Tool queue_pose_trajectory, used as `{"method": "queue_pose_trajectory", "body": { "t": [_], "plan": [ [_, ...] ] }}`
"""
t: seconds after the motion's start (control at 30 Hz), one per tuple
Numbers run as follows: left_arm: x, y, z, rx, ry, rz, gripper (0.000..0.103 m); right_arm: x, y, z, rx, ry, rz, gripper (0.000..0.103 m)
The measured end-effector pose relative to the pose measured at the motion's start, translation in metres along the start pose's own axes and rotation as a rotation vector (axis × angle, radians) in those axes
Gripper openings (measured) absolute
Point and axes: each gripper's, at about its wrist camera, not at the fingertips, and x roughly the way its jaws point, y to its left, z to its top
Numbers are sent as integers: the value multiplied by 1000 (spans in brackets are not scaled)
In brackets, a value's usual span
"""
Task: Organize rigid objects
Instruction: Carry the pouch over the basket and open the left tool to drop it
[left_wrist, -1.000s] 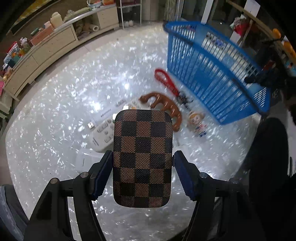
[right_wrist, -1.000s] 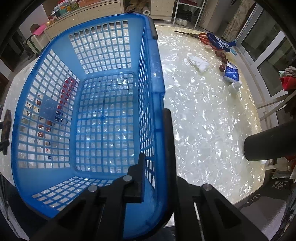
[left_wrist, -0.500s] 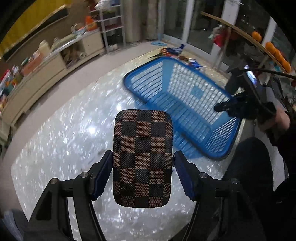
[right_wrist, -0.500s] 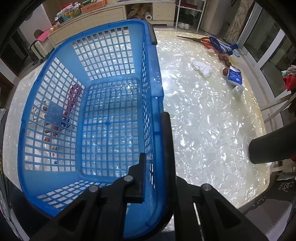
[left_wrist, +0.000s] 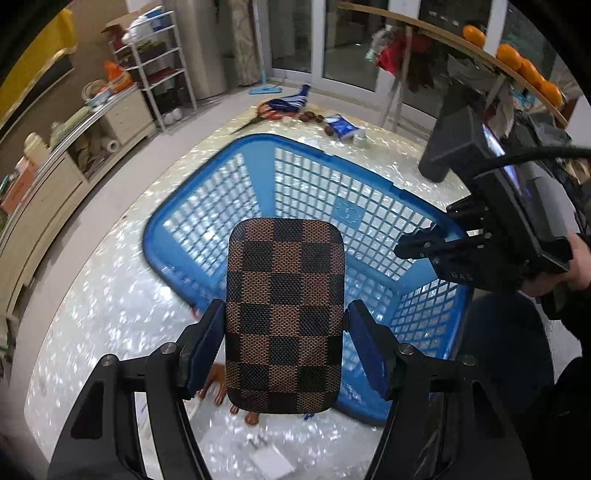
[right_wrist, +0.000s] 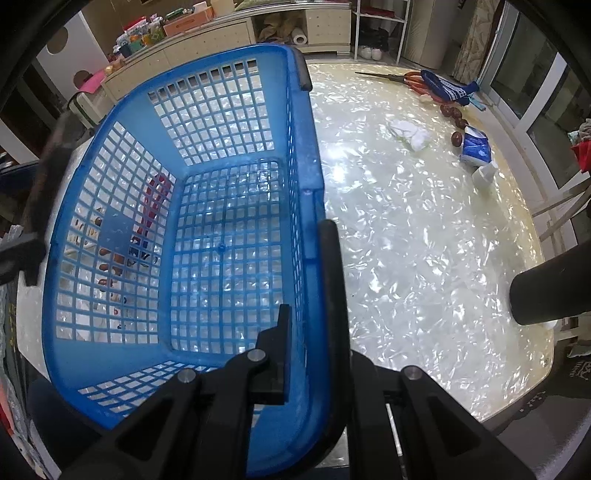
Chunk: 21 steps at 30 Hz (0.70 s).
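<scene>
Dim indoor light, white glare speckling the glossy table, fisheye bending and dark vignette at edges.

We see a counter with a glossy, pearly cream top that throws back many small glints of light. Along one side of the room runs a long, low cream cabinet with open shelves and boxes and bottles on top. Beside it stands a white wire rack holding bags and what may be shoes. Behind the counter are tall glass doors with white frames and a patterned curtain. The floor is pale and plain.
</scene>
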Motion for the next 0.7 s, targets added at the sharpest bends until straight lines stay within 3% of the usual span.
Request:
{"method": "queue_pose_trajectory", "body": {
  "t": [0.33,0.4,0.47,0.7],
  "plan": [
    [46,-6,8,81,1,-37,69,0,-5,-1,18,-12,32,7],
    [55,-6,10,86,15,-29,61,0,-5,-1,18,-15,36,7],
    [64,-5,13,85,35,-32,33,0,-6,0,20,-16,41,7],
    [79,-8,20,101,74,-25,32,1,-8,0,22,-22,54,7]
  ]
}}
